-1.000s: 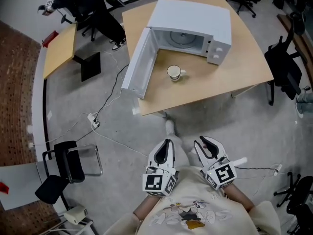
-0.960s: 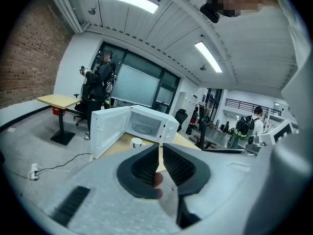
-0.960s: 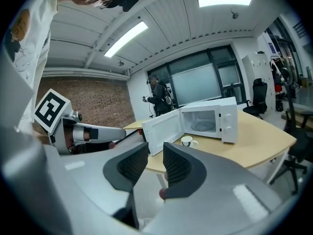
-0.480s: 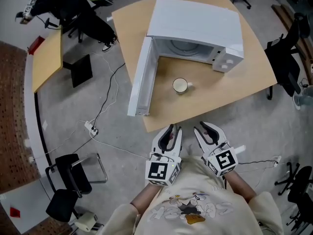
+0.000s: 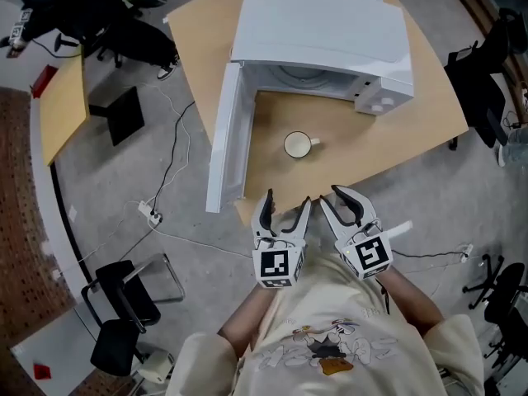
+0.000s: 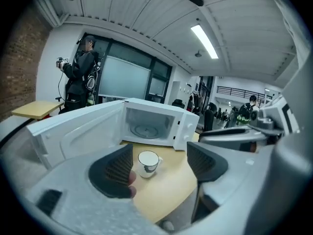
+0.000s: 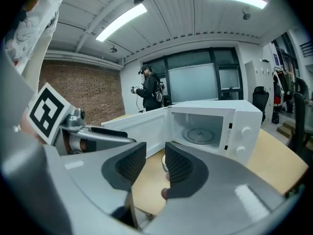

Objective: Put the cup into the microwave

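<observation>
Cup (image 5: 297,145): sitting upright on the bench (image 5: 396,126), just in front of the open microwave (image 5: 322,31) (handle pointing right in the head view).
Microwave door (image 5: 223,130): standing swung wide.
Left claw (image 5: 285,206): hovering at the bench's near edge, released; jaws have just been opening, gripping nothing.
Right claw (image 5: 337,200): hovering beside it, also released; jaws have just been opening, narrow gap empty.
</observation>
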The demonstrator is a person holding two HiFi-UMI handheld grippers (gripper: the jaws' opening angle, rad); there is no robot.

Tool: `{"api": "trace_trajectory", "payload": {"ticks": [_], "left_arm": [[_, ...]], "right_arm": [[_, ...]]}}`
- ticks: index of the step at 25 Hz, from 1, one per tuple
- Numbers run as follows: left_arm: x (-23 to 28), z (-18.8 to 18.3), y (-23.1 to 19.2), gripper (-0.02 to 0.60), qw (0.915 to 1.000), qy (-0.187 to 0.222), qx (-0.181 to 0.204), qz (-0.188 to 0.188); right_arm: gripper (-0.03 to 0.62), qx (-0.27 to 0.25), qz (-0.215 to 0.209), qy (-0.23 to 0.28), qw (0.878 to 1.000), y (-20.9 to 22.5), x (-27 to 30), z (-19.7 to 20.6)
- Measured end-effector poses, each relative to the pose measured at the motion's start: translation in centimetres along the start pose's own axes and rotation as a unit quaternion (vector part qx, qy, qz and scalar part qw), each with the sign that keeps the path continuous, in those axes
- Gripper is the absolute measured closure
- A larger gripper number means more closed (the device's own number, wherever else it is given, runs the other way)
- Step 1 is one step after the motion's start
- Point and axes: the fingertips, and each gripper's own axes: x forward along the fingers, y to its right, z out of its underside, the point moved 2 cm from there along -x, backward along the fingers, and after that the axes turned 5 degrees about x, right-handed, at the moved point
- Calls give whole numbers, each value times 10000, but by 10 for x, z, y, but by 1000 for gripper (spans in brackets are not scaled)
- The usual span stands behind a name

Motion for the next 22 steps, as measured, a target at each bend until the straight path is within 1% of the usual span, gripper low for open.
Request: {"api": "trace_trajectory", "payload": {"ticks": [2,5,8,11,13,15,17,19,22], "left_arm": [[22,15,-6,213,9999,-120,101,-7],[59,31,-17,209,9993,-232,289,-89],[93,49,-25,182,9977,-338,575,-116],[125,70,-27,157,9954,-514,805,-17],[142,84,-29,142,9941,-628,885,-16],[158,95,-33,141,9938,-706,859,-98],[172,102,-36,141,9937,-645,899,-152],[185,105,-35,140,9929,-556,1041,-138],[200,113,-35,140,9914,-616,1139,-212]], "right_arm": [[464,-139,14,86,9999,4,10,-1],[464,-313,65,309,9990,11,22,-7],[464,-178,113,330,9992,13,28,-3],[464,-32,168,305,9994,17,34,1],[464,70,216,300,9993,19,37,2],[464,168,246,275,9992,22,39,2],[464,228,271,292,9989,25,44,0],[464,323,334,296,9985,30,47,1],[464,436,413,256,9979,34,48,4]]}}
